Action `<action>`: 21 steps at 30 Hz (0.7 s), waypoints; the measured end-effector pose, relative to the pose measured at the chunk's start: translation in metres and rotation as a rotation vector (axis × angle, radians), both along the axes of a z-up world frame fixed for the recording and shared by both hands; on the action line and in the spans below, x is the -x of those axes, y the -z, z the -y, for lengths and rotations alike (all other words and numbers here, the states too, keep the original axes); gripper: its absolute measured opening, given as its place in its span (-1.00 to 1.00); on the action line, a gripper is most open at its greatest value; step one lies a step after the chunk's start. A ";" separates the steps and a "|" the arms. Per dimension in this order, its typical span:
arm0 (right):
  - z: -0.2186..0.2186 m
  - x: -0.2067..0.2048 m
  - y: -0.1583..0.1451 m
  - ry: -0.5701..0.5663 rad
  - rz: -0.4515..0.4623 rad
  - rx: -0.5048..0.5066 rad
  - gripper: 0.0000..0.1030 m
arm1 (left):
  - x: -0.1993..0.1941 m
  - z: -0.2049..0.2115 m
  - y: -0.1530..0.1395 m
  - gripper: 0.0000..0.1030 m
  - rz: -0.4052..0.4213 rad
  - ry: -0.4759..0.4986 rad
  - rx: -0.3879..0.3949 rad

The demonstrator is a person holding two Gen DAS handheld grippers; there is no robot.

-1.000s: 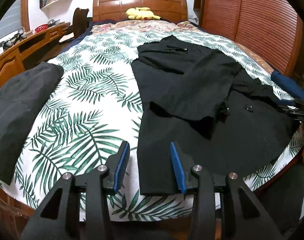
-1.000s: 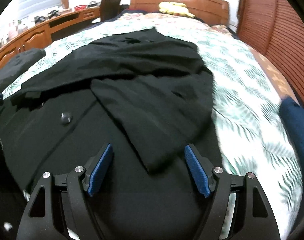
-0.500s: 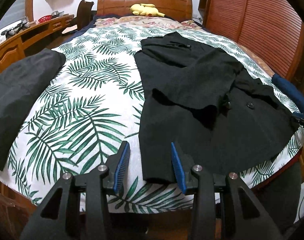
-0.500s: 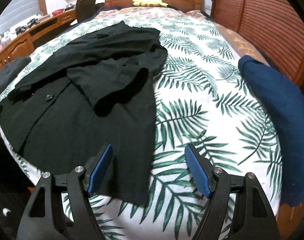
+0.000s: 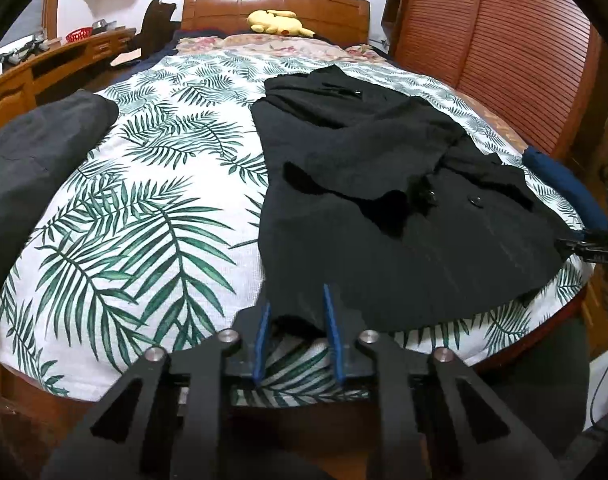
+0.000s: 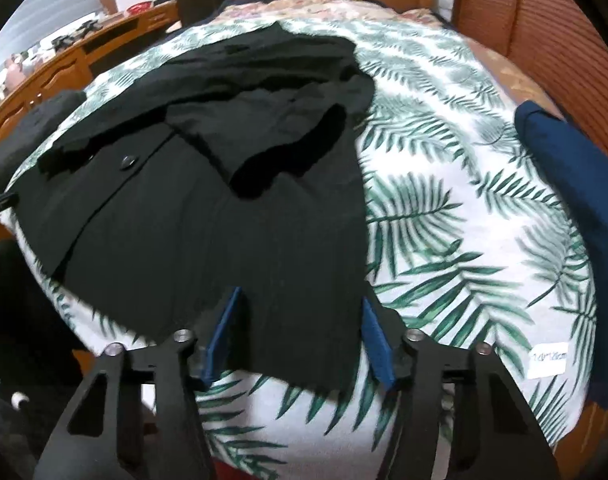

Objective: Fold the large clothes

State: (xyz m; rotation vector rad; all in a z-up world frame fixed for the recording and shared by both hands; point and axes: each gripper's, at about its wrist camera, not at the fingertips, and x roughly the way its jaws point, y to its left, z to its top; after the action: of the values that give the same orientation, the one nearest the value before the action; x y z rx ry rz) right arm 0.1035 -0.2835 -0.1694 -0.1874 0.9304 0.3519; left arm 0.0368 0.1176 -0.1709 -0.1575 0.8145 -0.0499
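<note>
At the bed's (image 5: 151,208) near edge, my left gripper (image 5: 295,322) is closing on the black buttoned coat's (image 5: 384,208) hem corner. My right gripper (image 6: 299,330) narrows around the opposite corner, not yet pinching, to lift both together.

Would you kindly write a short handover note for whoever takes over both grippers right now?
Left gripper: jaws closing over the near left hem corner of the black coat; fabric sits between the pads.
Right gripper: jaws closing, wider apart, with the near right hem corner between them; not yet pinched.
The coat lies flat on the leaf-print bedspread, one sleeve folded across its front. A dark grey garment lies at the bed's left edge, a navy one at its right.
Done: sleeve folded in. Left: secure both corners, probably fold the hem towards the collar.
</note>
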 end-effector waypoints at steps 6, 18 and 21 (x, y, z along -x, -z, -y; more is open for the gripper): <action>-0.003 0.004 -0.010 -0.023 0.014 -0.023 -0.79 | 0.002 0.007 -0.029 -0.98 0.062 0.011 -0.016; -0.006 0.019 -0.108 -0.027 0.225 -0.227 -0.90 | 0.033 0.008 -0.133 -0.98 0.289 0.013 -0.060; -0.003 0.035 -0.137 -0.033 0.281 -0.250 -0.90 | 0.052 0.001 -0.154 -0.98 0.333 0.006 -0.051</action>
State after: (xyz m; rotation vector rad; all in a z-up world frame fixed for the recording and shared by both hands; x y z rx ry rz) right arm 0.0683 -0.2802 -0.0321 -0.0214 0.6006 0.4564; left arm -0.0151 0.1166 -0.0167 -0.0945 0.4838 -0.0590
